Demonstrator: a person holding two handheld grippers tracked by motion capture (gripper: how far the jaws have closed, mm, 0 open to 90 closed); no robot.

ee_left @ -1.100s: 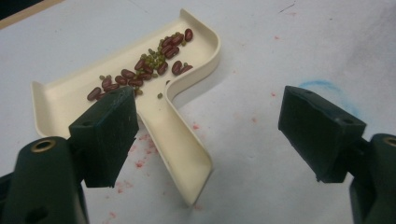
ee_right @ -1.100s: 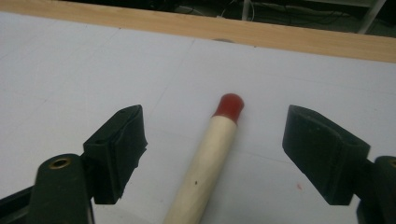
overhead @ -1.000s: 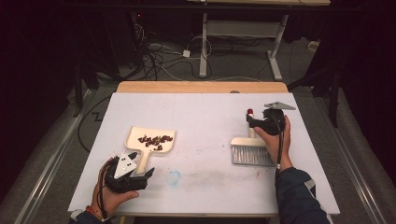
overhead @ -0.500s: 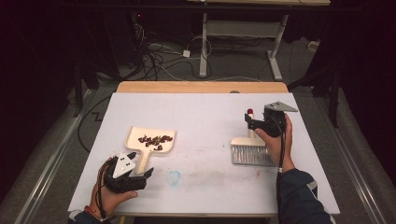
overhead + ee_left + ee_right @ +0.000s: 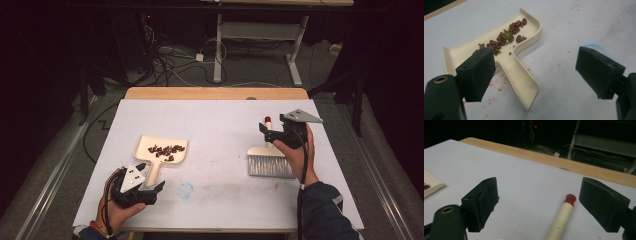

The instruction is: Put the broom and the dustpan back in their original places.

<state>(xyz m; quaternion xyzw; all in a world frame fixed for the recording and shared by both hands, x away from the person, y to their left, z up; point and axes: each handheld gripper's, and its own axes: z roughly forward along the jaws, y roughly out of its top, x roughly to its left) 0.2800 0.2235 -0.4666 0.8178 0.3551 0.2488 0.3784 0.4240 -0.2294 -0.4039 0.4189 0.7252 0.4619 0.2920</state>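
High view: white-topped desk (image 5: 220, 120) with a wooden far edge. Cream dustpan (image 5: 161, 150) lies left of centre, its handle pointing toward the near edge; a small heap of beans (image 5: 166, 149) sits in its tray. Left gripper (image 5: 152, 186) is held in a hand at the near left corner, just behind the end of the dustpan handle, jaws apart. Brush (image 5: 270, 162) lies right of centre, grey bristles toward the near edge, cream handle with a red tip pointing away. Right gripper (image 5: 264, 131) is held in a hand above the brush handle, its grey three-cornered plate on top. Faint blue and red smudges mark the desk surface.

Left gripper view: jaws have just been opening and stand wide apart. Dustpan handle (image 5: 520, 80) lies between them, nearer the left pad, touched by neither; nothing is held. Beans, dark red and small green, (image 5: 507, 37) are gathered toward the back wall of the tray. Red specks dot the desk (image 5: 564, 32) around the handle.

Right gripper view: jaws stand wide apart and grip nothing. Brush handle (image 5: 560, 220) with its red tip (image 5: 570, 198) lies on the desk below and between the pads, nearer the right one, clear of both. Corner of the dustpan (image 5: 430, 183) shows at the left edge.
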